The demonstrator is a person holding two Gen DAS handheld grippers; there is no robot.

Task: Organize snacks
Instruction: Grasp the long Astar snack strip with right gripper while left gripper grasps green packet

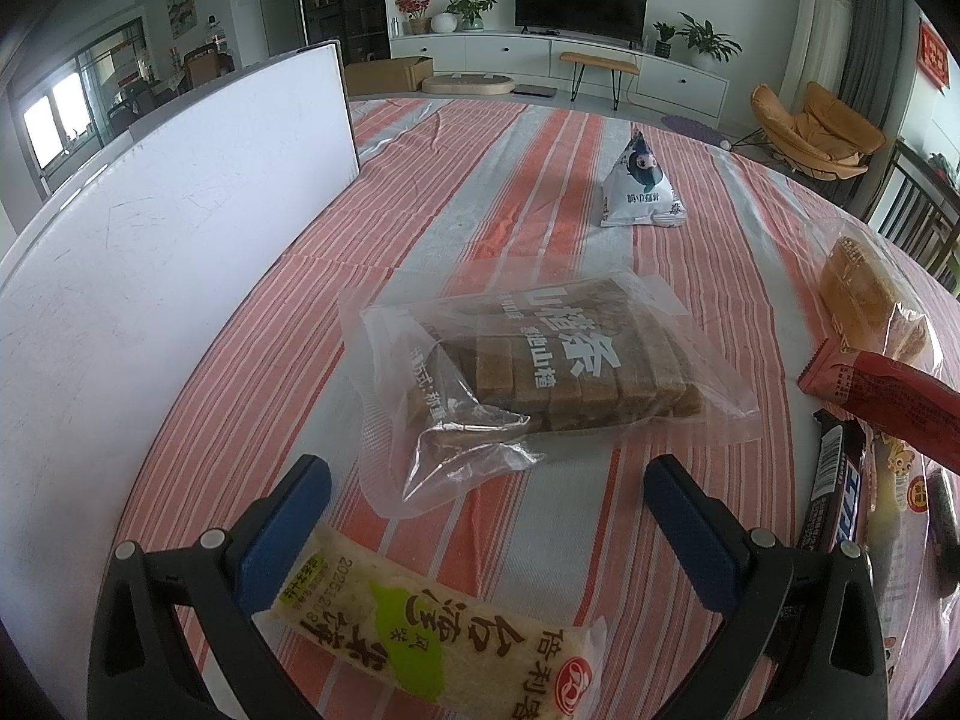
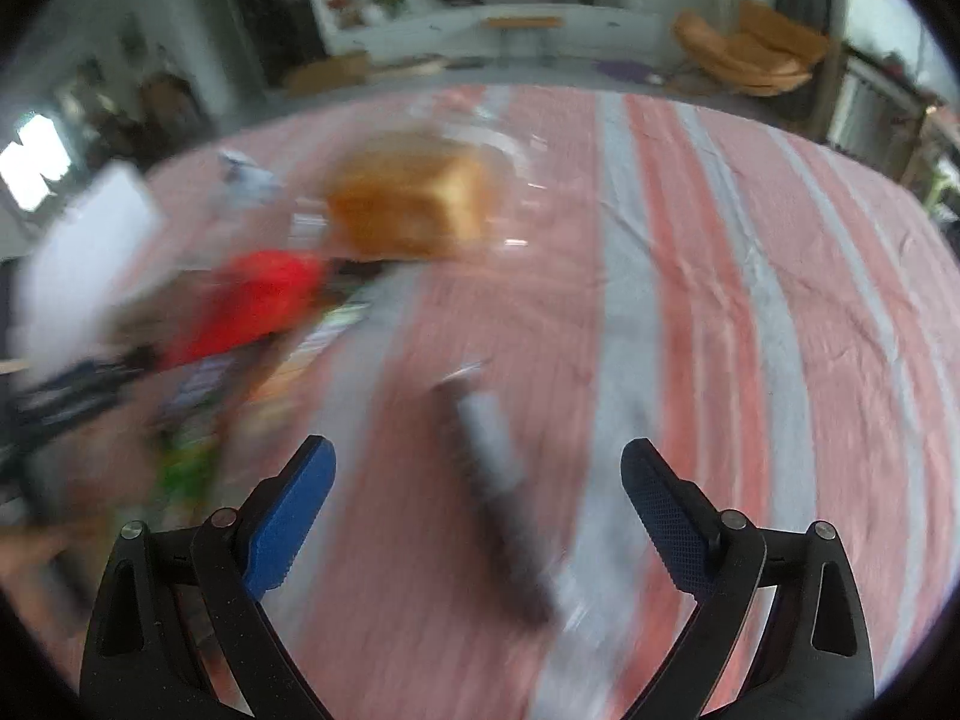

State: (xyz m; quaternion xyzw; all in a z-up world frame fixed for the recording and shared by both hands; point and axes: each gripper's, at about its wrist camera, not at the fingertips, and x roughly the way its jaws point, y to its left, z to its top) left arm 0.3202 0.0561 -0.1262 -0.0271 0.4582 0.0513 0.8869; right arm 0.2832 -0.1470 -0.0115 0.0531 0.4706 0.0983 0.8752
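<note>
Left gripper (image 1: 486,504) hung low over the striped tablecloth (image 1: 540,180), jaws spread wide, rice cracker pack (image 1: 432,636) lying loose between them. Right gripper (image 2: 480,480) was wide open too, empty, above a blurry dark wrapper (image 2: 498,498).

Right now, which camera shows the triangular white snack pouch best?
The left wrist view: the triangular white pouch stands sharp and unobstructed on the striped cloth. In the right wrist view it is only a motion-blurred pale smear at far left.

The right gripper (image 2: 478,483) hangs with its blue-padded jaws spread wide above a striped tablecloth (image 2: 690,276). Below the gap lies a dark, narrow packet (image 2: 498,498) (too blurred to read). Farther off sit a bagged loaf (image 2: 414,210) and a red wrapper (image 2: 252,306).
</note>
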